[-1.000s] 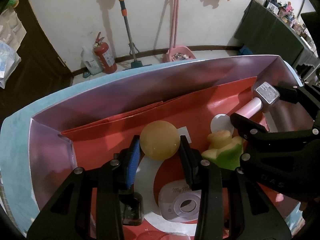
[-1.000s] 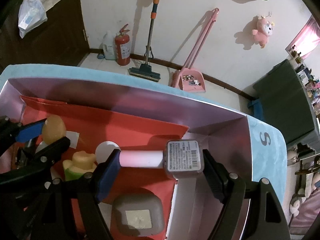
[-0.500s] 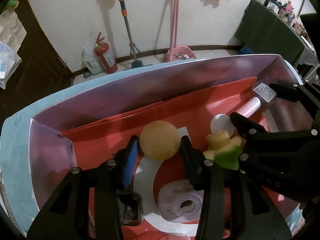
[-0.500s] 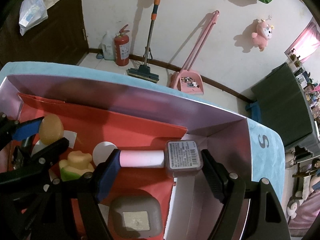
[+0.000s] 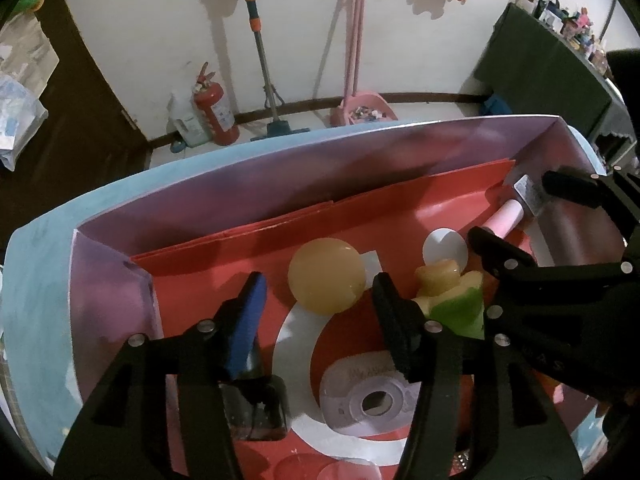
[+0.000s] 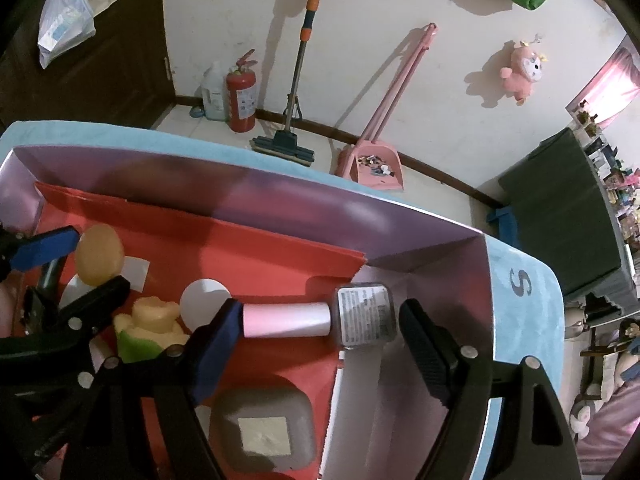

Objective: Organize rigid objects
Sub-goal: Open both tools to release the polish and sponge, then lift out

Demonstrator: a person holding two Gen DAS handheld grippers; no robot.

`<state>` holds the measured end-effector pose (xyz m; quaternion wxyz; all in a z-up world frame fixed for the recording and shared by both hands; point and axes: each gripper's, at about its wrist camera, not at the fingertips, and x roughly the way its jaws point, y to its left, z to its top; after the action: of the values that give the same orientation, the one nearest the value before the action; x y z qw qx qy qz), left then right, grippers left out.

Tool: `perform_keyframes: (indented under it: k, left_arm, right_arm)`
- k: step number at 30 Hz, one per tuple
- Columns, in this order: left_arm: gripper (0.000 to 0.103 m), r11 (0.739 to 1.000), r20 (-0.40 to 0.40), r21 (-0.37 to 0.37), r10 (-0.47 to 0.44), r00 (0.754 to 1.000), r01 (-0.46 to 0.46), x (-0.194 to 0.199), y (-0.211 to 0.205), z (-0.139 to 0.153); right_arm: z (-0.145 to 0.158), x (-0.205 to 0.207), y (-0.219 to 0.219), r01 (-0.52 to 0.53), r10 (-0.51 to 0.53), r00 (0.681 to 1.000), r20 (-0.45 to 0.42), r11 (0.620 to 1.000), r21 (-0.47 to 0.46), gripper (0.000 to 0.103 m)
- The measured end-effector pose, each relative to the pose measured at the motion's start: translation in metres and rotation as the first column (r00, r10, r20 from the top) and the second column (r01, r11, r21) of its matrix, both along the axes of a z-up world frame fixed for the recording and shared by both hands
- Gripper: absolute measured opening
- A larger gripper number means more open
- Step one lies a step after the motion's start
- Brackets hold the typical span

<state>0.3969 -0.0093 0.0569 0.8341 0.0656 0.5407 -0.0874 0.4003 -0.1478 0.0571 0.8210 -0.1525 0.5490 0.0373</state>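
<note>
A pale orange ball (image 5: pixel 326 276) lies on the red floor of a lilac-walled box (image 5: pixel 280 196). My left gripper (image 5: pixel 316 292) is open, its jaws apart on either side of the ball and clear of it. A pink-capped bottle with a grey labelled base (image 6: pixel 320 318) lies on its side near the box's right end. My right gripper (image 6: pixel 320 320) is open around it, with gaps at both ends. The ball also shows in the right wrist view (image 6: pixel 98 256).
A yellow and green toy (image 5: pixel 448 292), a white disc (image 5: pixel 444 246), a tape roll (image 5: pixel 370 400) and a small dark jar (image 5: pixel 254 408) lie in the box. A grey square lid (image 6: pixel 262 428) lies near my right gripper. The box stands on a light blue mat (image 6: pixel 520 280).
My left gripper has opened and let go of the ball, which now rests on the box floor. My right gripper has opened and the bottle lies loose between its jaws.
</note>
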Motion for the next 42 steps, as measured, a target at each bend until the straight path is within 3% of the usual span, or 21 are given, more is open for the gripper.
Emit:
perform_keyframes:
  k: [9,21,32,42]
  left_arm:
    - [0.064,1.000,0.045,-0.018,0.013,0.999,-0.013,-0.011,0.010,0.016]
    - [0.071,0.993,0.107,-0.098,0.077,0.991,-0.066,-0.042,0.032,0.044]
    - [0.078,0.982,0.232,-0.161,0.132,0.964,-0.095,-0.101,0.046,0.078]
    - [0.080,0.984,0.313,-0.133,0.154,0.937,-0.117,-0.154,0.050,0.108]
  right_arm:
    - [0.006,-0.003,-0.002,0.010,-0.009,1.000,0.022,1.000,-0.021,0.089]
    - [0.049,-0.024,-0.013,0.022,-0.026,0.995,0.099,0.999,0.045,0.092]
    - [0.101,-0.082,-0.016,-0.032,0.002,0.965,0.261,0.994,0.109,0.099]
    - [0.136,-0.136,-0.018,-0.065,0.016,0.939,0.345,0.989,0.131,0.103]
